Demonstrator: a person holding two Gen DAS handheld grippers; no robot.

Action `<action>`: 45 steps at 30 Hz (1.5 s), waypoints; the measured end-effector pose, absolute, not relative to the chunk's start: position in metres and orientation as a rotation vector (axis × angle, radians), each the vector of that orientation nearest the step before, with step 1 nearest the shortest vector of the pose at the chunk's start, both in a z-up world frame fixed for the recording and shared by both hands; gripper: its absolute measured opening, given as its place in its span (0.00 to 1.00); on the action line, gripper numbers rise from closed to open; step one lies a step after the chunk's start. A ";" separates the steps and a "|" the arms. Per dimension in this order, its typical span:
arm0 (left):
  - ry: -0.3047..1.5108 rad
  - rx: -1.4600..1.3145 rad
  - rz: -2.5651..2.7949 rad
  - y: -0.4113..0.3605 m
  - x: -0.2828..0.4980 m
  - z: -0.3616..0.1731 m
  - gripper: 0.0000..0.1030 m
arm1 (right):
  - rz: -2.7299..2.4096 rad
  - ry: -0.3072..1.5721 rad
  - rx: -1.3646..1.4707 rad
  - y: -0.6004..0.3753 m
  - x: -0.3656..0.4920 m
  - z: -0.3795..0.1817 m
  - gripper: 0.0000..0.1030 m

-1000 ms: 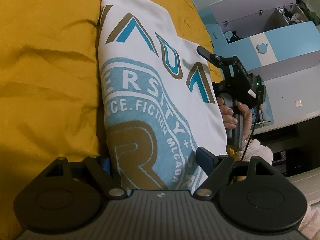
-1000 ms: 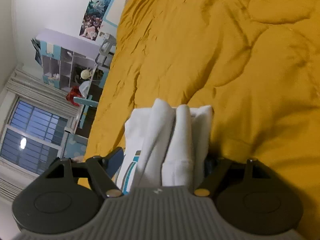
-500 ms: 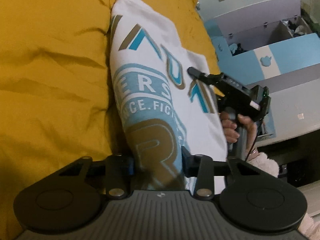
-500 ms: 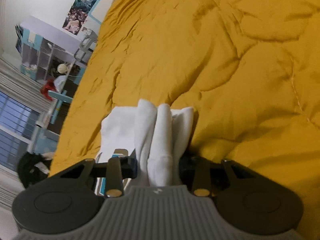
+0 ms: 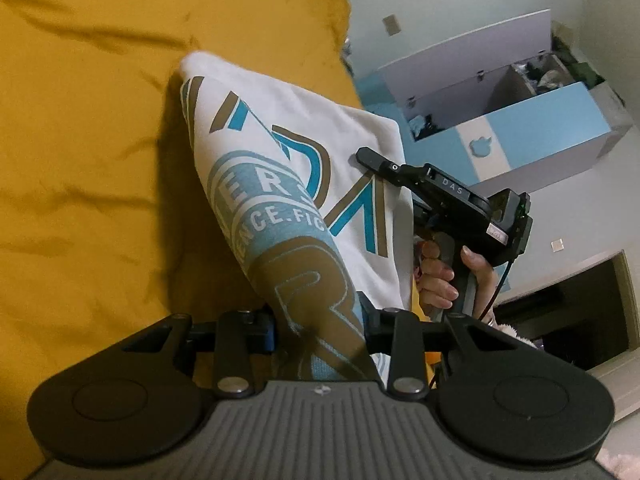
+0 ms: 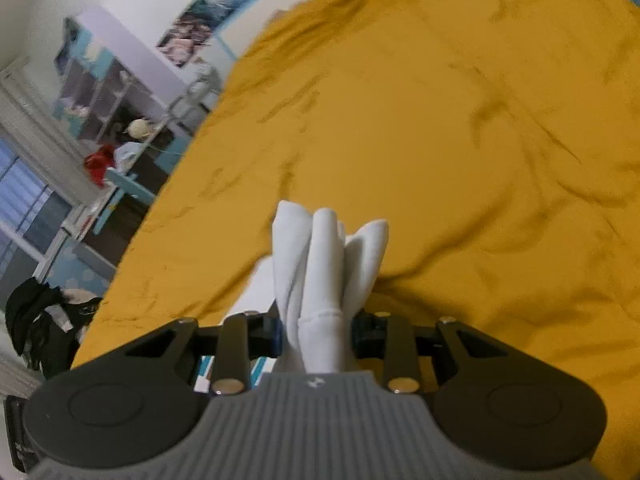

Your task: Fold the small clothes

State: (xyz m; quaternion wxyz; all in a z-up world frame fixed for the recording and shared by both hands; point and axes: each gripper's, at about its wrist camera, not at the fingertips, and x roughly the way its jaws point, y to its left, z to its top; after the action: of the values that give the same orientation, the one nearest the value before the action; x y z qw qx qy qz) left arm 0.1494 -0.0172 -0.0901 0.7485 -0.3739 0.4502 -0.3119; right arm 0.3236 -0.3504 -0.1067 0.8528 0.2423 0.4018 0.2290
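Left gripper: clamped on printed end of white T-shirt. Right gripper: clamped on bunched white edge of same garment, folds protruding ahead of fingers. T-shirt lifted, stretched between both grippers above yellow bedspread. Bedspread wide and wrinkled beyond garment edge; blue-and-white cabinet well apart past bed edge.
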 end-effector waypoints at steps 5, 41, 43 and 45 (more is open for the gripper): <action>0.897 -0.810 -0.619 0.043 0.124 -0.059 0.38 | 0.589 0.809 0.482 -0.285 0.330 -0.071 0.25; 0.907 -0.788 -0.072 0.241 0.032 -0.076 0.39 | 0.598 0.903 0.134 -0.039 0.370 -0.139 0.33; 0.899 -0.644 -0.034 0.231 0.027 -0.052 0.39 | 0.656 0.839 0.142 -0.048 0.336 -0.121 0.33; 0.874 -0.507 -0.040 0.210 0.027 -0.029 0.39 | 0.704 0.796 0.123 -0.047 0.301 -0.110 0.33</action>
State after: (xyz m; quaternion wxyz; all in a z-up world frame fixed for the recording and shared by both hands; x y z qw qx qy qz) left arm 0.0268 0.2096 -0.0289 0.8748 -0.2430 0.4187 -0.0190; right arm 0.3013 -0.0465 -0.1100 0.8603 0.0585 0.3794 0.3356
